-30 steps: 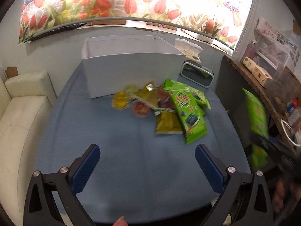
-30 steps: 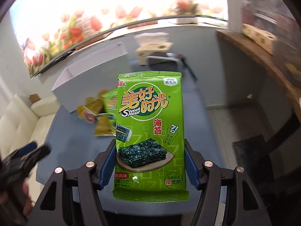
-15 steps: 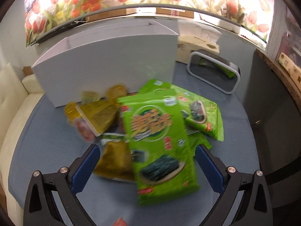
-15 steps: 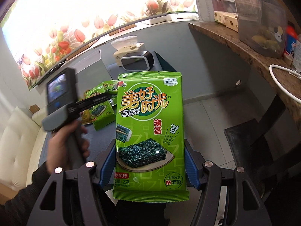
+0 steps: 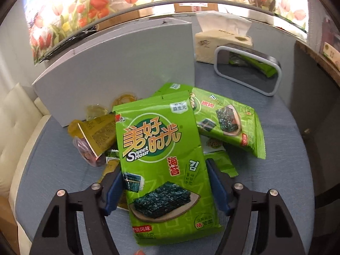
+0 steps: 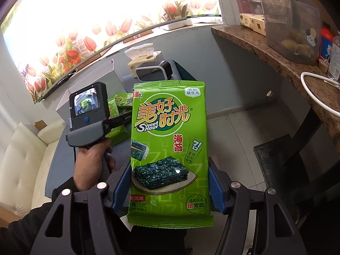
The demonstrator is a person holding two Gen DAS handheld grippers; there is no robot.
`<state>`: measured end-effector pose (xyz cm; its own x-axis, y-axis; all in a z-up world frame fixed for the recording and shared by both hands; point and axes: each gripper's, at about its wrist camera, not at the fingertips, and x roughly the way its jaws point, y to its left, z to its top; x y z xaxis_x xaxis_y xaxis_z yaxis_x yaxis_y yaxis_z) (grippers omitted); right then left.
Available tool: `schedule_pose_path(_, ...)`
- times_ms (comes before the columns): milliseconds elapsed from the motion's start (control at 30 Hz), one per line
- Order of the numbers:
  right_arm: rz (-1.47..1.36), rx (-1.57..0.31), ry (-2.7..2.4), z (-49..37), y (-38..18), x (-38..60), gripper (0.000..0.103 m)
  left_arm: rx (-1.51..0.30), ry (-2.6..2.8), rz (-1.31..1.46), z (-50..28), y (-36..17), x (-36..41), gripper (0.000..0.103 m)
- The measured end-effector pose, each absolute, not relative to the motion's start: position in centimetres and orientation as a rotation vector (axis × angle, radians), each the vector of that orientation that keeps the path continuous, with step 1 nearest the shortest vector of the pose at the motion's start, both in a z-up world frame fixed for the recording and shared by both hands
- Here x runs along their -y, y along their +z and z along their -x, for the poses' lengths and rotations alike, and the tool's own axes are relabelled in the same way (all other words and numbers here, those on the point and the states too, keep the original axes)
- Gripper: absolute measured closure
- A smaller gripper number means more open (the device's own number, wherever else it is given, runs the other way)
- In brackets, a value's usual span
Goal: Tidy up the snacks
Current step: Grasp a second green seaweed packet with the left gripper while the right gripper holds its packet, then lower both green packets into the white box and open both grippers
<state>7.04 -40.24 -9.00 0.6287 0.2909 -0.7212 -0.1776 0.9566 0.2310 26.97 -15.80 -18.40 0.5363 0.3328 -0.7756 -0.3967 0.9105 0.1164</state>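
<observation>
1. A green seaweed packet stands upright in the right tongs, the blue pads pressed against its two side edges near the bottom; it is held off to the side of the bench, over the tiled floor.
2. A second seaweed packet of the same print sits between the pads of the left tongs. The pads lie against its sides, though I cannot tell whether it is lifted or resting on the pile.
3. Just behind it on the blue bench lies a third green packet, tilted, with the corner of another green wrapper showing under it.
4. To the left of the held packet is a yellow sachet, with small amber jelly cups behind it, near the foot of the grey box.
5. The grey box stands upright at the back of the bench, just beyond the snack pile.
6. To the right of the box are a tissue box and a white-rimmed mirror, the mirror in front of the tissues and reflecting a green packet.
7. From the right side, the person's left hand grips the handle of the left device, whose small screen faces back.
8. A cream sofa adjoins the bench on the left; a stone shelf runs along the right wall.
</observation>
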Motion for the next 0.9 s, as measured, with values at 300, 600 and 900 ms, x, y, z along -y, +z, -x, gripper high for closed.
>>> schedule_pose_path(300, -0.102, -0.858, 0.319, -8.1, -9.2, 37.0, 0.034, -0.852, 0.298, 0.123, -22.1, -14.0, 12.4, 0.031)
schedule_pose_path(600, -0.030, -0.855, 0.484, -13.0, -9.1, 28.4, 0.033, -0.820, 0.180, 0.213, -17.5, -8.2, 5.0, 0.030)
schedule_pose_path(900, 0.121, -0.795, 0.619, -23.3, -5.7, 15.4, 0.033, -0.780, 0.197, 0.324, -22.4, -3.3, -5.4, 0.030)
